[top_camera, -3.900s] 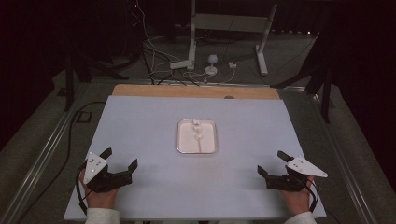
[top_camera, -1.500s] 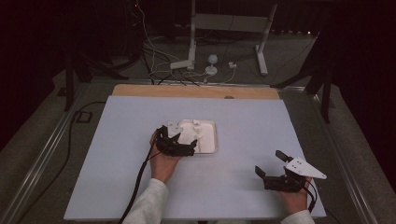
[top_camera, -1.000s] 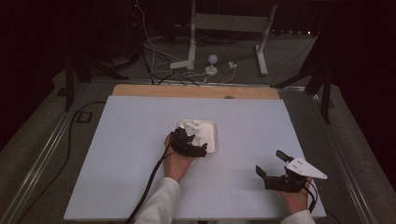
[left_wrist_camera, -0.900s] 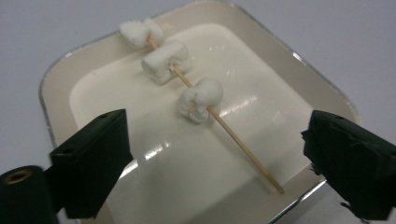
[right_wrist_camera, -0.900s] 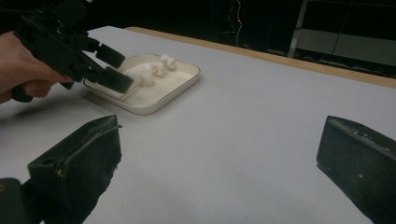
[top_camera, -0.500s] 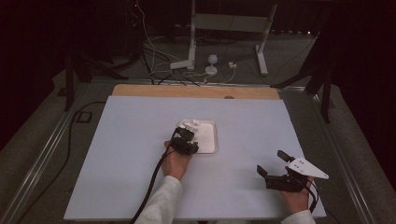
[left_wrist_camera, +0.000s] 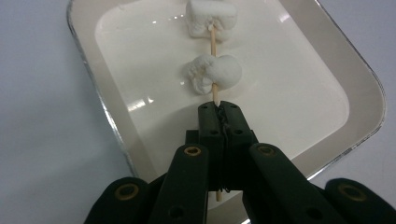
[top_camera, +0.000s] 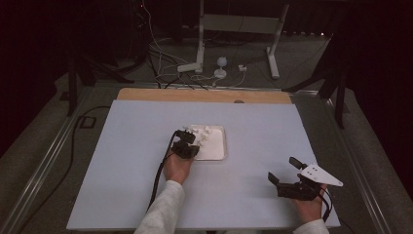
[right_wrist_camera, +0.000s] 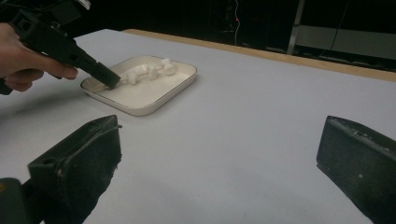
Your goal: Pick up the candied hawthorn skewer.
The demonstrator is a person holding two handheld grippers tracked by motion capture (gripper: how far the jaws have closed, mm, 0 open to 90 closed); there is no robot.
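Left gripper (left_wrist_camera: 219,108) has just clamped onto the wooden skewer (left_wrist_camera: 214,43), which carries two marshmallows (left_wrist_camera: 215,71) over the white tray (left_wrist_camera: 327,60) at the table's (top_camera: 122,146) centre. Right gripper (top_camera: 287,171) rests near right, jaws wide apart, holding nothing.

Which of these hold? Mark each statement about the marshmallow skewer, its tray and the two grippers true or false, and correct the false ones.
1. The left gripper is shut on the thin wooden skewer. True.
2. The skewer carries white marshmallows over the shallow cream rectangular tray. True.
3. The right gripper grips the tray's rim. False: it is open, apart from the tray, on the pale blue table.
4. The tray stands on the table's wooden strip. False: it sits mid-table.
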